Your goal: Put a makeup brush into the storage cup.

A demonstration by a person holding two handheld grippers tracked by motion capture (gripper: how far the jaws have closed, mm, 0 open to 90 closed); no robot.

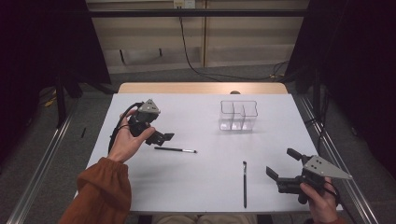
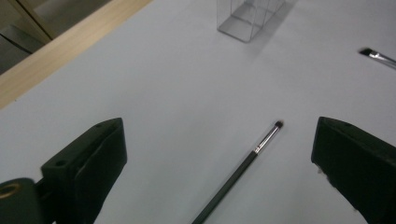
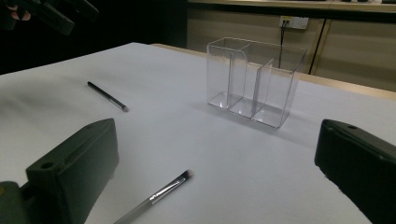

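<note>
High view: the white bench [image 1: 201,186] carries a clear organizer [image 1: 238,115], its compartments empty. Two brushes lie flat: one [image 1: 175,150] left of the organizer, another [image 1: 244,182] nearer the person. The left claw [image 1: 161,138] hovers wide beside the first; the right claw [image 1: 285,164] is wide, well right. Seemingly nothing is stowed yet.
</note>
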